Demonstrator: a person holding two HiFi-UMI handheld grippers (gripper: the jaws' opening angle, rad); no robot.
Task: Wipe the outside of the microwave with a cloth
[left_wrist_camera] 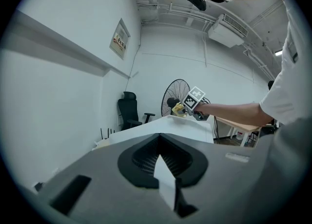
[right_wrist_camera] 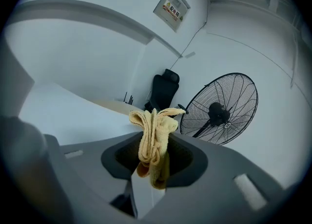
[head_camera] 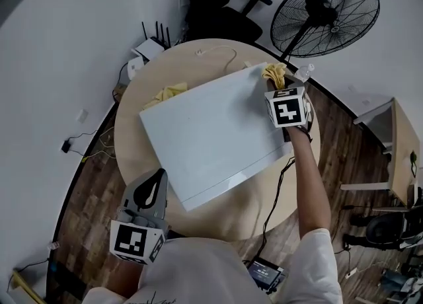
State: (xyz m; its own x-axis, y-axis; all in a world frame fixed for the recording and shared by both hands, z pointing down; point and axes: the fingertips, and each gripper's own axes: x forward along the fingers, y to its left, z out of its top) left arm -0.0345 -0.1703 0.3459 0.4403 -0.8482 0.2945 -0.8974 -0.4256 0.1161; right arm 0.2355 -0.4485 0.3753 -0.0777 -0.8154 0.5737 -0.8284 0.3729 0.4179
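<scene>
Right gripper view | right gripper (right_wrist_camera: 148, 169) jaws clamp cloth (right_wrist_camera: 152, 135) | microwave (head_camera: 211, 134)

Bright even indoor light, heavy fisheye in all three views
Soft weak shadow around the microwave (head_camera: 211, 137), its white top a bit washed out; gripper views have black round vignette and bent lines near edges; close foreground soft and dull grey, cloth (right_wrist_camera: 152, 135) in fair focus, far background slightly hazy

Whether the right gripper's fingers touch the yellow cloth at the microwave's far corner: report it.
Touching. The right gripper view shows the right gripper shut on the yellow cloth, its fingers pinching the bunched folds.
</scene>
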